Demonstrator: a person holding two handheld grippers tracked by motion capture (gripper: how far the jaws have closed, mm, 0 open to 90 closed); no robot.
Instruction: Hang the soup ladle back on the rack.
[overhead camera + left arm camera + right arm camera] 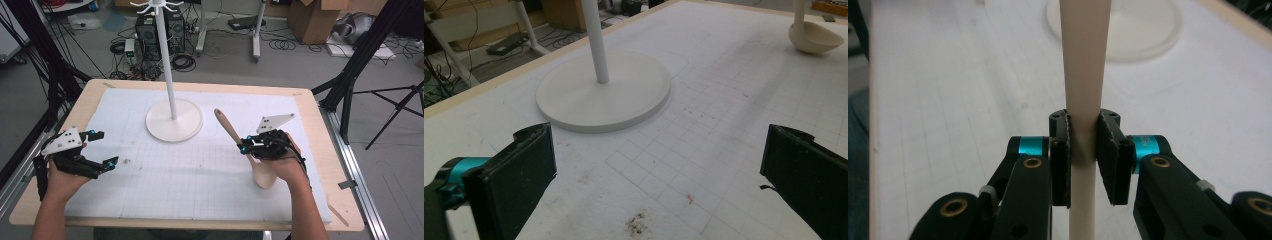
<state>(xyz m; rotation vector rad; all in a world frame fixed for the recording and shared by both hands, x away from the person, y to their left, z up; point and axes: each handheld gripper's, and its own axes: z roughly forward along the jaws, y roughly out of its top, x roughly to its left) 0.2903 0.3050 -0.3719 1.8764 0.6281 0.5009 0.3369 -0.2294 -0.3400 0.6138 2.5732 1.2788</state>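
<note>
Right gripper view: right gripper (pixel 1083 150) clamps the ladle (pixel 1083 65) handle between its jaws; left gripper (pixel 102 149) gapes wide, well apart.

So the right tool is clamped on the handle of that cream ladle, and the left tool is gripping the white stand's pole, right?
Not quite. The left tool grips nothing: the left gripper view shows its jaws wide apart over bare mat, short of the white stand. The right tool is indeed clamped on the ladle handle.

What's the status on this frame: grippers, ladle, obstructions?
Left gripper open, empty, low over mat. Right gripper shut on ladle handle. Stand beyond, apart. Nothing blocking.
</note>
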